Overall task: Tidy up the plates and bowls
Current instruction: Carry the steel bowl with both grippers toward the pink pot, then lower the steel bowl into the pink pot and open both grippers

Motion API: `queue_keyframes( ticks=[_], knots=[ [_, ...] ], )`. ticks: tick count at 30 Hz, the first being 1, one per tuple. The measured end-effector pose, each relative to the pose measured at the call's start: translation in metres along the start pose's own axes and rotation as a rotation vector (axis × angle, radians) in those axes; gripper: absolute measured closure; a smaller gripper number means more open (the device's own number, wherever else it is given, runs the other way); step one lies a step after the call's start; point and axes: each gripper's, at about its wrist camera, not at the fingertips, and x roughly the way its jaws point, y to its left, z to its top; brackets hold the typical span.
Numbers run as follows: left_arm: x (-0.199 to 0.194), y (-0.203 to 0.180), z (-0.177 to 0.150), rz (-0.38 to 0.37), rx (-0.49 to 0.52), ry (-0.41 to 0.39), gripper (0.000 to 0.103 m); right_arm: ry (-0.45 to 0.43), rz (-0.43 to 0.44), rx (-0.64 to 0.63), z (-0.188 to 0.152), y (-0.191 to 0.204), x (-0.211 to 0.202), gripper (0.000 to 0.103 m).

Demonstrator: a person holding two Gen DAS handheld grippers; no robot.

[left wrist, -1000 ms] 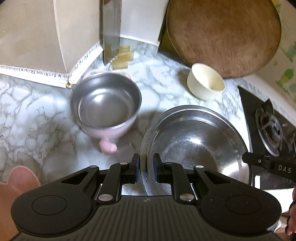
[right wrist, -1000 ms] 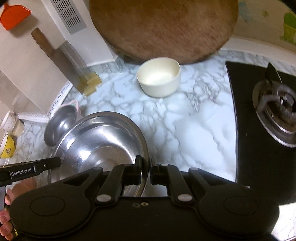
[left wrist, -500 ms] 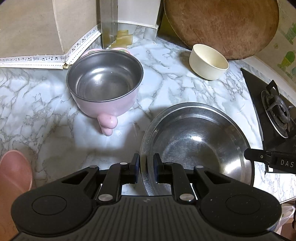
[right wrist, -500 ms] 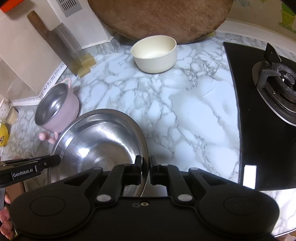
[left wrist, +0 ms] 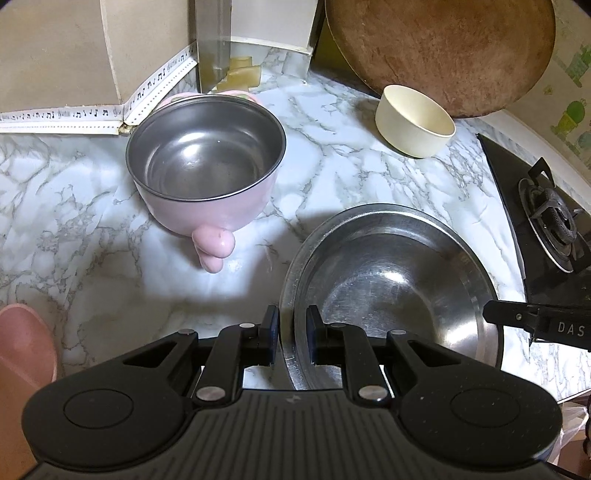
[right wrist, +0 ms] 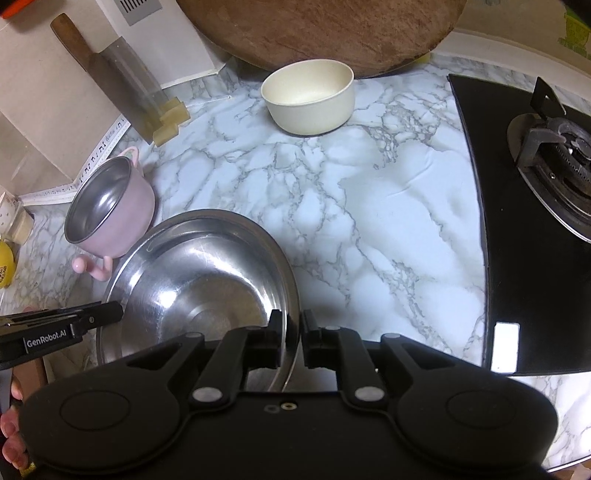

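Steel basin [left wrist: 391, 280] on the marble table [left wrist: 332, 177], near its front edge, gripped at the rim from both sides: left tongs [left wrist: 291, 334] closed on the left rim, right tongs [right wrist: 293, 338] closed on the right rim, one finger inside and one outside in each case. Cannot tell whether the basin rests on the table or hangs just above it.

Just beside the basin to the left, apart from it: pink pot [left wrist: 207, 173] with steel inside, upright. In the left view only one stubby pink handle facing the camera; in the right view also a second looped handle on the far side. Farther back, well apart: cream bowl [right wrist: 308, 96], upright, in front of the round wooden board [right wrist: 317, 26] leaning on the wall.

Only in the right view: cleaver [right wrist: 107, 77] with wooden handle, standing in a clear holder. In the left view this holder cut off at the top.

Gas stove [right wrist: 535, 184] at the right, partly cut off by the frame in both views. Pink object [left wrist: 22, 343] at the lower left of the left view, too cropped to name.
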Motion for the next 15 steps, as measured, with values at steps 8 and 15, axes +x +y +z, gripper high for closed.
queue_keyframes(
  ticks=[8, 15],
  knots=[
    [0.000, 0.003, -0.001, -0.010, 0.018, 0.011, 0.088, -0.004, -0.010, -0.016, 0.002, 0.002, 0.000, 0.079],
    [-0.013, 0.012, 0.004, -0.020, 0.009, -0.014, 0.087, -0.039, 0.009, -0.048, 0.010, 0.010, -0.012, 0.060]
  ],
)
